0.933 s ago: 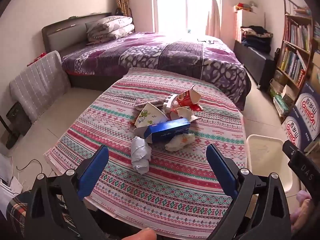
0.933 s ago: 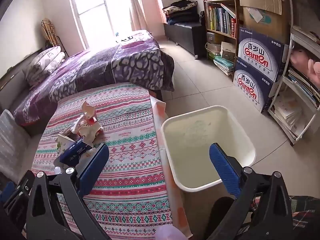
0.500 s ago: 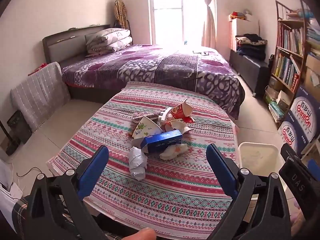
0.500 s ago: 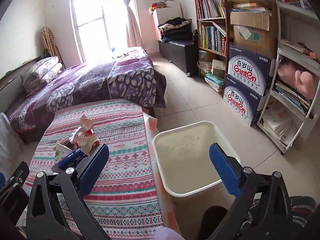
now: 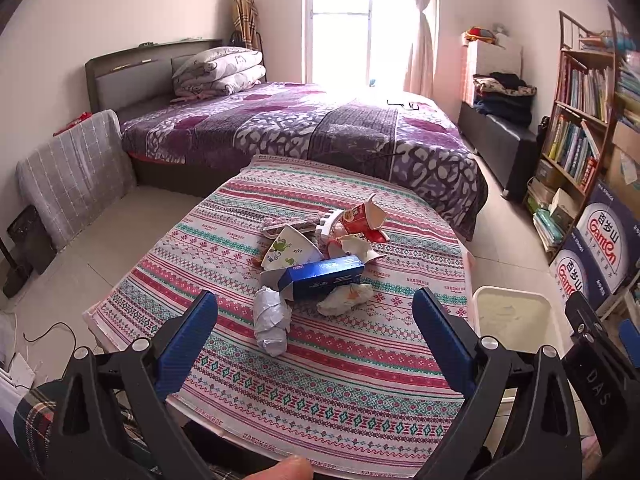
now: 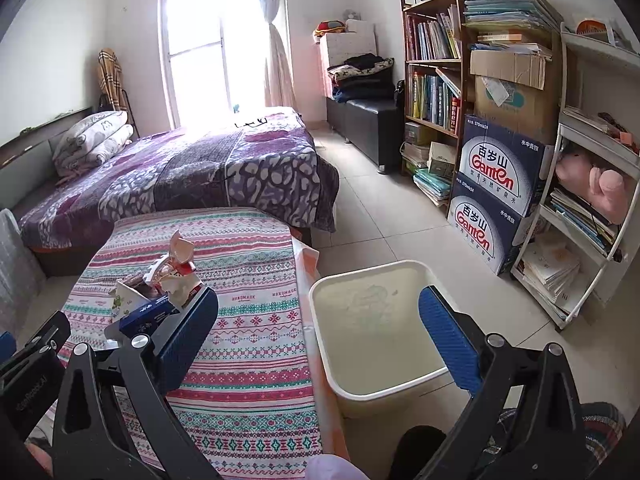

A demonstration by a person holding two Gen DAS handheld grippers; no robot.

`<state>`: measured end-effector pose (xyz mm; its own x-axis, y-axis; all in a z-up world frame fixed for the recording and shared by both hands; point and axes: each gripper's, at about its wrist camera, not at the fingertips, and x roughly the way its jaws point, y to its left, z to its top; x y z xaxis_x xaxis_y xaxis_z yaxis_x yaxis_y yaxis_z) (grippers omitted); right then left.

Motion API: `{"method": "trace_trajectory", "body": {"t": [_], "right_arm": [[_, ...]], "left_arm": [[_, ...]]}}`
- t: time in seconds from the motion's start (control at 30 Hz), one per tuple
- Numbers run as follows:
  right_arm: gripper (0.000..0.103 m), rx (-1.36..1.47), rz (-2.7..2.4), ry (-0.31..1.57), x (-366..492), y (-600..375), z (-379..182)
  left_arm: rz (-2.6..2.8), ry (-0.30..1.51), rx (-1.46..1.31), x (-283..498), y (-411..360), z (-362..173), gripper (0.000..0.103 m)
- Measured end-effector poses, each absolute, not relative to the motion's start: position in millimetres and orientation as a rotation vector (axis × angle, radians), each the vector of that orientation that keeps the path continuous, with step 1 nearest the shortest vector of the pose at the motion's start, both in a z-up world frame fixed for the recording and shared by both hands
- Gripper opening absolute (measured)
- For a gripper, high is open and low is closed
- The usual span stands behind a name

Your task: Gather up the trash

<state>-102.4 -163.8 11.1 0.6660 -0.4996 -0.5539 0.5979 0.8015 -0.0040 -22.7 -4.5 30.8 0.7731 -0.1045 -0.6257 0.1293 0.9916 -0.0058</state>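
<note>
A pile of trash lies mid-table on the striped cloth (image 5: 360, 360): a blue carton (image 5: 322, 278), a crumpled white paper wad (image 5: 272, 320), a crumpled wrapper (image 5: 344, 298), a paper cup with green print (image 5: 290, 248) and a torn red cup (image 5: 362, 218). My left gripper (image 5: 316, 340) is open and empty, above the table's near side, short of the pile. The pile also shows at the left of the right wrist view (image 6: 156, 292). My right gripper (image 6: 320, 336) is open and empty above the cream trash bin (image 6: 340, 392) beside the table's right edge.
A bed with a purple cover (image 5: 320, 128) stands behind the table. Bookshelves (image 6: 436, 72) and blue water cartons (image 6: 500, 184) line the right wall. A tiled floor (image 6: 372, 216) runs between the bed and the shelves. The bin shows at the right of the left wrist view (image 5: 512, 312).
Both grippers have drawn back and risen a little; the trash pile and the bin look smaller and farther. Both stay open and empty.
</note>
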Motion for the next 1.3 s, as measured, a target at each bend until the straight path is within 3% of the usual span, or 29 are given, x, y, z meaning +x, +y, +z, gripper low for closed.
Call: {"method": "trace_trajectory", "body": {"t": [1.3], "right_arm": [[0.096, 0.203, -0.604, 0.611, -104, -158, 4]], "left_arm": [[-0.123, 0.708, 0.041, -18, 1, 16, 0.095]]}}
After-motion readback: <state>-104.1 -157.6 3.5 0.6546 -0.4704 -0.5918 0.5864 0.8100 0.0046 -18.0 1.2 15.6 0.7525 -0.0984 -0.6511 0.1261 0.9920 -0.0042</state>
